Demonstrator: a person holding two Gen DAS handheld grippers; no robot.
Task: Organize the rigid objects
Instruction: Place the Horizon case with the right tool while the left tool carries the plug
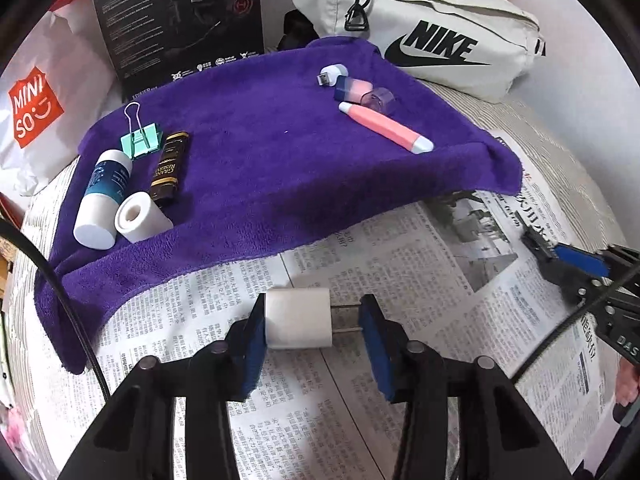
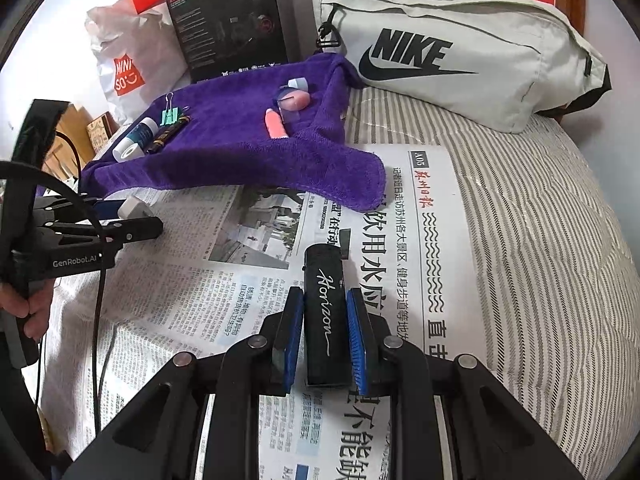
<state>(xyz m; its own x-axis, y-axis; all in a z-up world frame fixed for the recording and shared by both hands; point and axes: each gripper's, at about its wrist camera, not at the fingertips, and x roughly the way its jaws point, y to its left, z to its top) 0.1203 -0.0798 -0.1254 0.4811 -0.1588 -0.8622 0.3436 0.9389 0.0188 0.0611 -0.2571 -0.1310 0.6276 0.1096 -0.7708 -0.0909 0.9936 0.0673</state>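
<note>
My left gripper (image 1: 312, 316) is shut on a white charger plug (image 1: 298, 318): one pad sits on its body and the prongs reach the other. It hangs low over the newspaper (image 1: 400, 248), just in front of the purple towel (image 1: 280, 168). My right gripper (image 2: 324, 300) is shut on a black tube marked "Horizon" (image 2: 324, 312), above the newspaper further right. At the towel's left end lie a white-and-blue bottle (image 1: 102, 196), a white roll (image 1: 140, 216), a dark tube (image 1: 168, 168) and a green binder clip (image 1: 140, 140). Toward its right end lie a white USB stick (image 1: 334, 74), a pink case (image 1: 354, 90) and a pink pen (image 1: 384, 128).
A white Nike bag (image 1: 440, 40), a black box (image 1: 180, 20) and a Miniso bag (image 1: 36, 108) stand behind the towel. A striped bed cover (image 2: 540, 240) lies under the newspaper. A black cable (image 2: 98, 320) hangs by the hand (image 2: 24, 312) holding the left gripper (image 2: 132, 220).
</note>
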